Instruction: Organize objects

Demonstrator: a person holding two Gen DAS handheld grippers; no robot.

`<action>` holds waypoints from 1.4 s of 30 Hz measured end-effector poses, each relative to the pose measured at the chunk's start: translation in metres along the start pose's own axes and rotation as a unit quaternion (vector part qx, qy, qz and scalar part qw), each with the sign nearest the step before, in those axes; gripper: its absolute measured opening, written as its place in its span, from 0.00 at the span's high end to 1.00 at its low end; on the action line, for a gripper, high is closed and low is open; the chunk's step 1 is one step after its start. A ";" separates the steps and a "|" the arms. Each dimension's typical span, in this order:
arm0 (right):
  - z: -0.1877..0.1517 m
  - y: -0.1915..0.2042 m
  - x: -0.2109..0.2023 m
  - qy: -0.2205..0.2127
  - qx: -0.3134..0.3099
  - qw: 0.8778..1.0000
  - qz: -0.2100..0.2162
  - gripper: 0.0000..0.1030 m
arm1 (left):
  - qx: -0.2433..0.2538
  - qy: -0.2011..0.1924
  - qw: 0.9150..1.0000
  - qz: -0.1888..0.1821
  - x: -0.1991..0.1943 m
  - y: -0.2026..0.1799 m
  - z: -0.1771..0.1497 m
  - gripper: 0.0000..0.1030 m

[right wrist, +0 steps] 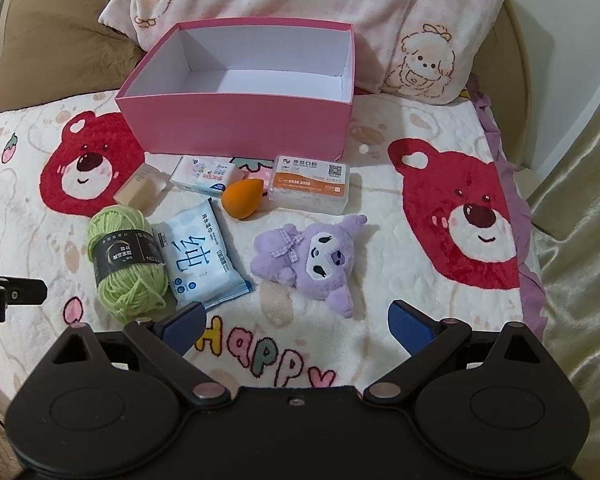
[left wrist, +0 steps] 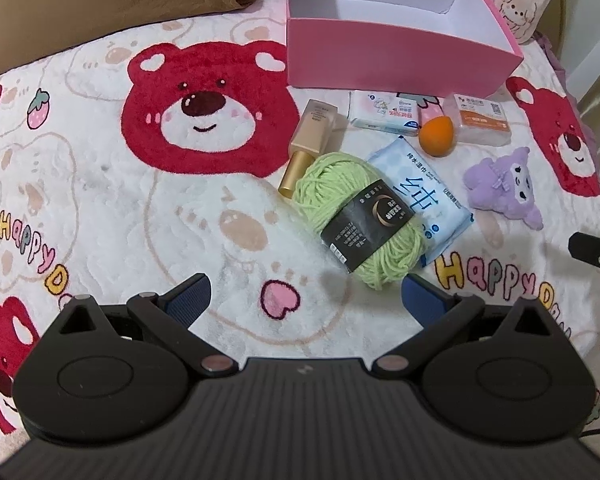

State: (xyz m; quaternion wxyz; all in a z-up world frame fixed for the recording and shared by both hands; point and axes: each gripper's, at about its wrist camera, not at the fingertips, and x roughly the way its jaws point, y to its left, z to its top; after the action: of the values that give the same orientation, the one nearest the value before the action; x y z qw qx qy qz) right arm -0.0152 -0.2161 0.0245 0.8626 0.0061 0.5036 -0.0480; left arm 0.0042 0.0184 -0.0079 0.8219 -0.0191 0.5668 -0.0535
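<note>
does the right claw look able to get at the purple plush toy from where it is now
Probably yes. The right claw is open and empty, and the purple plush toy lies just ahead of it on the blanket, with nothing between them. The wipes pack sits apart to the toy's left.

A bed under a bear-print blanket (right wrist: 440, 128), brown pillow (left wrist: 80, 4) at its head
</note>
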 end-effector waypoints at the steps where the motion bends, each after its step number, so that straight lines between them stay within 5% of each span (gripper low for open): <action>1: 0.000 -0.001 0.000 0.000 0.000 1.000 0.000 0.04 | 0.000 0.000 1.000 -0.002 0.000 0.000 0.000 0.00; 42: -0.002 0.003 0.003 0.007 -0.001 1.000 -0.007 0.04 | 0.001 0.003 1.000 -0.007 0.001 0.000 -0.002 0.00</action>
State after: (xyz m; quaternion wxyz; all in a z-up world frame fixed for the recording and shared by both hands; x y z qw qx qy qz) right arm -0.0153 -0.2133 0.0210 0.8584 0.0023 0.5101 -0.0539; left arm 0.0025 0.0187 -0.0091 0.8199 -0.0219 0.5689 -0.0603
